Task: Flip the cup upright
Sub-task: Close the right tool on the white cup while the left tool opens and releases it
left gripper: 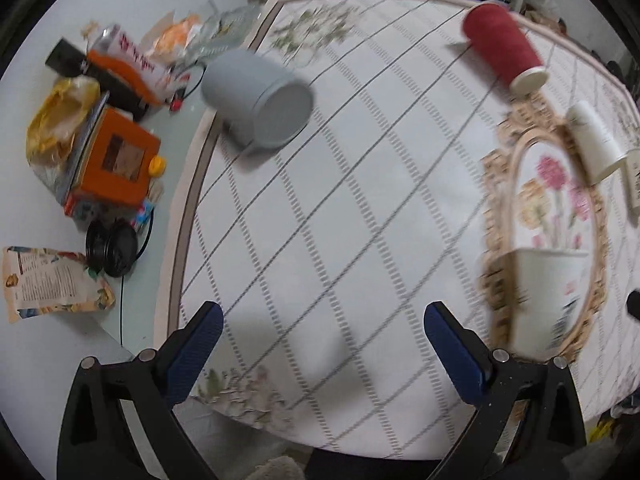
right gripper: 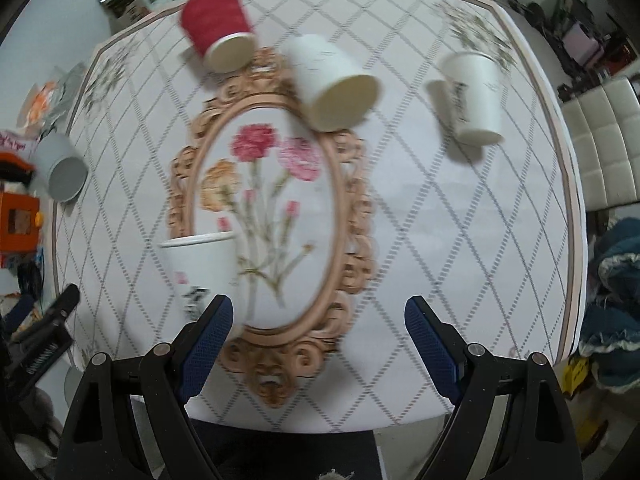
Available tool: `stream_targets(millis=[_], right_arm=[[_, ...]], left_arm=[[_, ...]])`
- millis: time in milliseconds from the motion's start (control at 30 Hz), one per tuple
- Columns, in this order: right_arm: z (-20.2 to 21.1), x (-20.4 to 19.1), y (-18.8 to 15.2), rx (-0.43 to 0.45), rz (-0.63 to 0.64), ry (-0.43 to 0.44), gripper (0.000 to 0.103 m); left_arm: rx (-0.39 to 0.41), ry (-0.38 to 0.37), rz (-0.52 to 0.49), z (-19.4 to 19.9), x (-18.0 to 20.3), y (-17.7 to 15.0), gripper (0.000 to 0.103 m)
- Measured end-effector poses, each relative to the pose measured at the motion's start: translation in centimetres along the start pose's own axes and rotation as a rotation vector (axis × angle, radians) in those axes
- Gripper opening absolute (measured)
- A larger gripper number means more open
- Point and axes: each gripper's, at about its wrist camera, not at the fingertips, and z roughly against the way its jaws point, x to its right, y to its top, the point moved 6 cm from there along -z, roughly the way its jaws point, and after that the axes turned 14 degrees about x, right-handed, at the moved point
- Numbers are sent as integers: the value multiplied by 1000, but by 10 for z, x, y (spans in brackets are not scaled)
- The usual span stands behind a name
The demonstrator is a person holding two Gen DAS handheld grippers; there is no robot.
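Observation:
Several cups are on the patterned tablecloth (right gripper: pixel 400 216). A grey cup (left gripper: pixel 258 98) lies on its side at the left edge, also in the right wrist view (right gripper: pixel 62 168). A red cup (left gripper: pixel 502 46) (right gripper: pixel 218 34) lies on its side at the back. A white cup (right gripper: pixel 332 82) (left gripper: pixel 596 142) lies on its side mid-table. Another white cup (right gripper: pixel 476 96) stands upside down at the right. A white cup (right gripper: pixel 202 268) (left gripper: pixel 548 300) stands upright near the front. My left gripper (left gripper: pixel 324 336) is open and empty above the cloth. My right gripper (right gripper: pixel 320 332) is open and empty, just right of the upright cup.
Clutter lies on the bare table left of the cloth: an orange box (left gripper: pixel 114 160), a yellow bag (left gripper: pixel 60 116), black lids (left gripper: pixel 112 246), a printed packet (left gripper: pixel 52 284). White chairs (right gripper: pixel 604 148) and blue cloth (right gripper: pixel 616 300) are at the right.

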Motion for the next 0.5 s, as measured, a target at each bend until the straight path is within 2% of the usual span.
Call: stream_targets(millis=[267, 367, 500], right_arm=[[-21, -61, -1, -34, 63, -9, 89], [-35, -75, -4, -70, 82, -10, 84], [-47, -90, -5, -103, 95, -17, 83]], left_arm=[[-55, -35, 7, -27, -29, -22, 103], [-67, -43, -12, -32, -33, -26, 103], [-81, -63, -23, -38, -35, -28, 103]])
